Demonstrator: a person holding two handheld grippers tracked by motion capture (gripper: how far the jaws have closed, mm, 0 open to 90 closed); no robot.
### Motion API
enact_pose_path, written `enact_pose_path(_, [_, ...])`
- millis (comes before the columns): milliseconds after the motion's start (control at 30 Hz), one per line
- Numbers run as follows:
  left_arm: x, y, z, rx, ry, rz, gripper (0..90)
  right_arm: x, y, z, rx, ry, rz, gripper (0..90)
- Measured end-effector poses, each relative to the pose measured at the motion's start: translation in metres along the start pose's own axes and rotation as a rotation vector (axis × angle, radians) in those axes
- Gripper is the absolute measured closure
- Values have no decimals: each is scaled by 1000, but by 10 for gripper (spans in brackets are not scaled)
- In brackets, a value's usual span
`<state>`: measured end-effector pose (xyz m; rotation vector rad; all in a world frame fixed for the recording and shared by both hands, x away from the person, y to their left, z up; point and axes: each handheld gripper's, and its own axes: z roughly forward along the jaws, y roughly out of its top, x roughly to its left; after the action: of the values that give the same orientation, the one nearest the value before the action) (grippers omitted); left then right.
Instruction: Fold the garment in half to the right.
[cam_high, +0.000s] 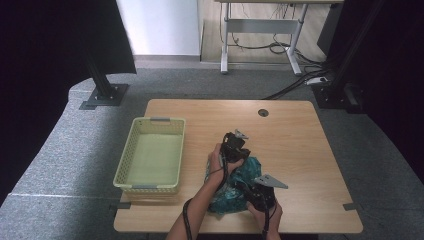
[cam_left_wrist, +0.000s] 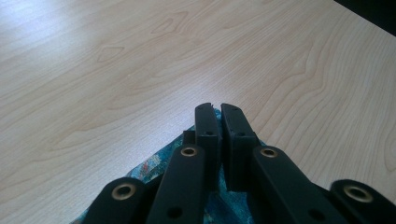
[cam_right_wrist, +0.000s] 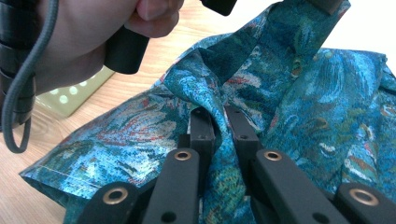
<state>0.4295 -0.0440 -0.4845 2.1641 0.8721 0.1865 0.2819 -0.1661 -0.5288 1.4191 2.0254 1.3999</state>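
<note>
Cloth (cam_high: 239, 187), a teal piece printed in blue, green and reddish strokes, is what both grippers have in hand; it lies bunched on the wooden table (cam_high: 300, 150), well to the right of the pale green plastic basket (cam_high: 150, 152) and nearer the person's edge than the basket's far rim. Going by its look, it is light, thin and entirely limp: in the right gripper view the cloth (cam_right_wrist: 299, 107) rises in soft folds and sags between the held points, so it will drape and trail rather than keep any shape, and it poses no risk of breaking. Its weave looks slightly coarse, so I judge it unlikely to slip from a firm pinch, though a thin single layer could pull free if tugged. The left gripper (cam_high: 235, 145) sits on the side of the heap away from the person, to the right of the basket; in its own view the left gripper (cam_left_wrist: 217, 106) has its jaws closed on a corner of the cloth (cam_left_wrist: 154, 165), with bare table beyond the tips. The right gripper (cam_high: 260, 192) is at the near side of the heap, farther from the basket; its own view shows the right gripper (cam_right_wrist: 218, 112) with jaws pinched on a raised fold. Hems and corners, such as the stitched edge (cam_right_wrist: 56, 172) toward the basket, look like the best holds for spreading or lifting it.
</note>
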Motion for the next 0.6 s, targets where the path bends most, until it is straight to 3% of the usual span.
enact_pose_path(600, [-10,-8,15,31,-4,8,854,-3,-13,5,32,-14,0,822])
